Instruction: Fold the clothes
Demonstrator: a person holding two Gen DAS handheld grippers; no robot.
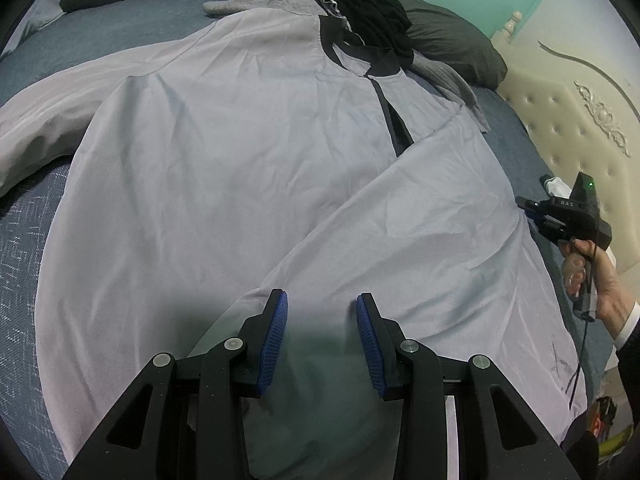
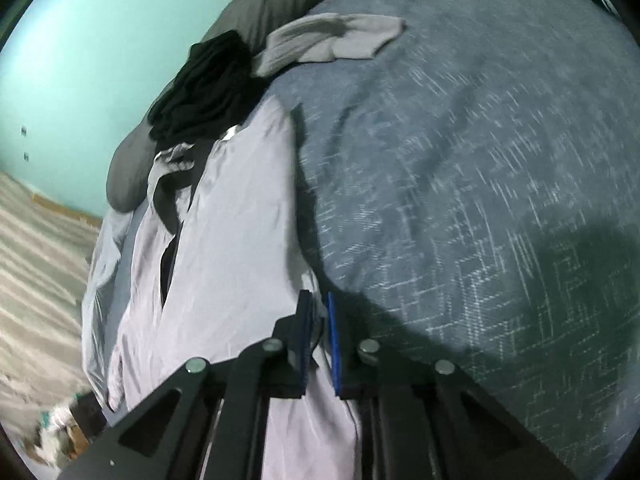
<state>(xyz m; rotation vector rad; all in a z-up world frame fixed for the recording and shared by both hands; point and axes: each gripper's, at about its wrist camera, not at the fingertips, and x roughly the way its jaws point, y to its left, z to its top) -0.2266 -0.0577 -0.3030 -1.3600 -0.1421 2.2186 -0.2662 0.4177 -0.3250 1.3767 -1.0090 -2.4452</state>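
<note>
Turquoise walls and a cream tufted headboard (image 1: pixel 568 120) frame a bed (image 1: pixel 24 248) covered in a blue-grey patterned spread. Spread across most of it lies a pale lilac shirt (image 1: pixel 224 184) with a dark collar and placket, its collar toward the head of the bed, 1 sleeve folded diagonally over the body. Beyond the collar, a heap of black clothing (image 1: pixel 360 4) rests against dark grey pillows (image 1: pixel 448 44), with a grey knitted garment (image 1: pixel 240 0) just beside it.

Left tongs (image 1: pixel 321 300) hover over the shirt near the foot edge, their blue pads partly apart with nothing pinched between them. Right tongs (image 2: pixel 318 308), gripped by a person's hand (image 1: pixel 600 280) at the right edge of the bed, are nearly closed at the shirt's side edge; through the blur, fabric seems caught between the pads, though I cannot be sure.
</note>
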